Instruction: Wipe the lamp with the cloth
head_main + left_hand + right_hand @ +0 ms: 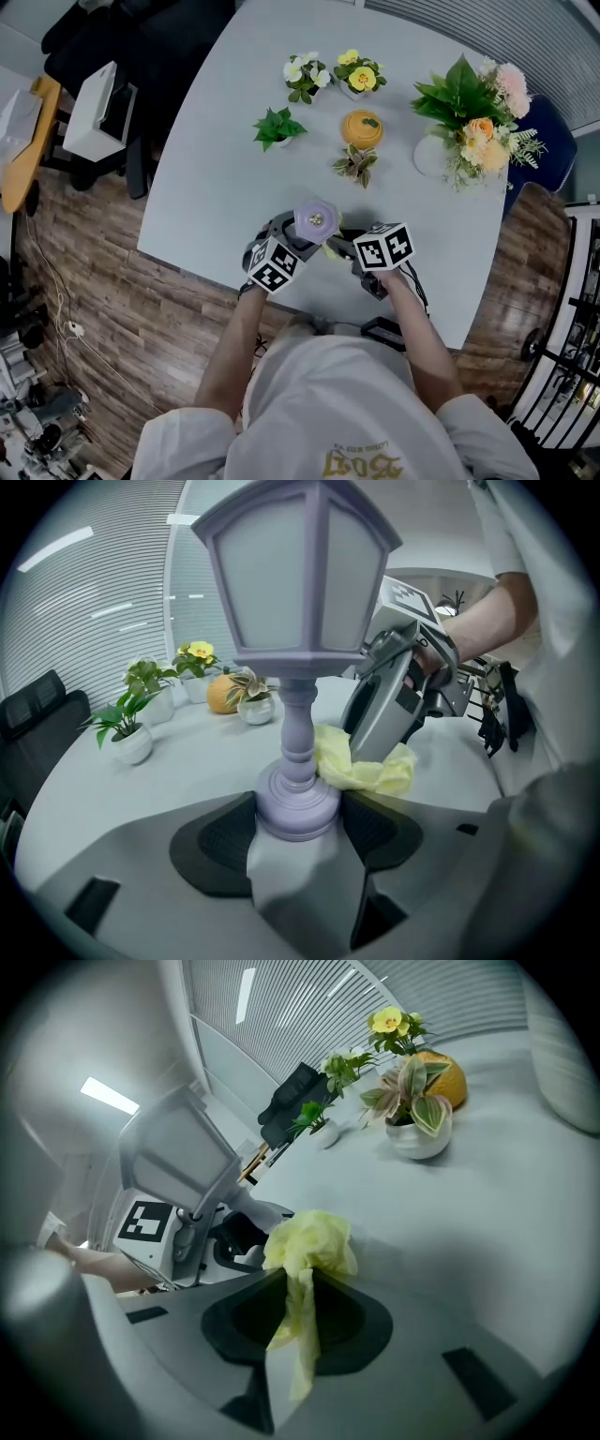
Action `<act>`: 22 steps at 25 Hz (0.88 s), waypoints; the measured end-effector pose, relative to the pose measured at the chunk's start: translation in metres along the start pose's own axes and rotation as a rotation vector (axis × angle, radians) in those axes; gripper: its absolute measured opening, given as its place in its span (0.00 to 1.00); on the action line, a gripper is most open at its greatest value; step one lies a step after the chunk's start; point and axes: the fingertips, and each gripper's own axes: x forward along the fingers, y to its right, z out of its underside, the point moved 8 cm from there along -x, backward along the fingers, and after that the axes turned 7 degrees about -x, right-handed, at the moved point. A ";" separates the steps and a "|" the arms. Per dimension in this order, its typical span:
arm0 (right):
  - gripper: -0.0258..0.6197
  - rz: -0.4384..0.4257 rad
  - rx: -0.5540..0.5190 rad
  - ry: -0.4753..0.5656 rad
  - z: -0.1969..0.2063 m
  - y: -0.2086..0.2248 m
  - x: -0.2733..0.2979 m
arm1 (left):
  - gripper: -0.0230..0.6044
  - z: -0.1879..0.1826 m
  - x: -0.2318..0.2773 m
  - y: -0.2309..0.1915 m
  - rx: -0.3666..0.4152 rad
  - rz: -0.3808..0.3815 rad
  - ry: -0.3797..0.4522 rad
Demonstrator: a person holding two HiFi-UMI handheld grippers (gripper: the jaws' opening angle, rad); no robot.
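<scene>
I log the lamp (300, 667): lilac, lantern-shaped head on a turned stem and round base, upright, base clamped between the fingers of the left gripper (298, 834), near the tabletop's (216, 150) near edge. Cloth (307, 1241): pale yellow, crumpled, pinched by the right gripper (298, 1312), touching the lamp's lower stem.

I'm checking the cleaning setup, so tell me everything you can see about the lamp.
The lamp is a lavender lantern: a faceted head with frosted whitish panes, a turned stem and a round stepped base, plastic-looking. It is upright near the table's edge closest to the person, its base clamped between the left gripper's jaws. The yellow cloth, pinched in the right gripper, appears to touch its lower stem.
</scene>
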 end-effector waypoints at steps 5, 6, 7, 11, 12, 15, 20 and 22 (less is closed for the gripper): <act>0.16 0.003 -0.030 -0.007 -0.002 0.001 0.000 | 0.51 -0.001 0.001 0.000 0.001 -0.001 0.000; 0.16 0.008 -0.043 -0.011 -0.003 0.002 -0.001 | 0.51 -0.001 0.001 0.000 0.001 0.000 0.000; 0.16 0.012 -0.053 -0.014 -0.004 0.002 -0.001 | 0.51 -0.001 0.001 0.000 0.001 0.001 0.000; 0.16 0.027 -0.074 -0.022 -0.007 0.006 -0.002 | 0.51 -0.001 0.000 0.000 0.002 0.002 0.004; 0.16 0.029 -0.073 -0.022 -0.007 0.007 -0.003 | 0.51 -0.001 0.000 0.000 0.002 0.002 0.004; 0.16 0.034 -0.071 -0.017 -0.009 0.010 -0.003 | 0.51 -0.001 0.000 0.000 0.002 0.003 0.004; 0.16 0.067 -0.059 0.002 -0.014 0.018 -0.007 | 0.51 0.000 0.001 0.000 0.002 0.002 0.003; 0.16 0.072 -0.062 0.001 -0.016 0.020 -0.007 | 0.51 0.000 0.001 -0.001 0.003 0.002 0.004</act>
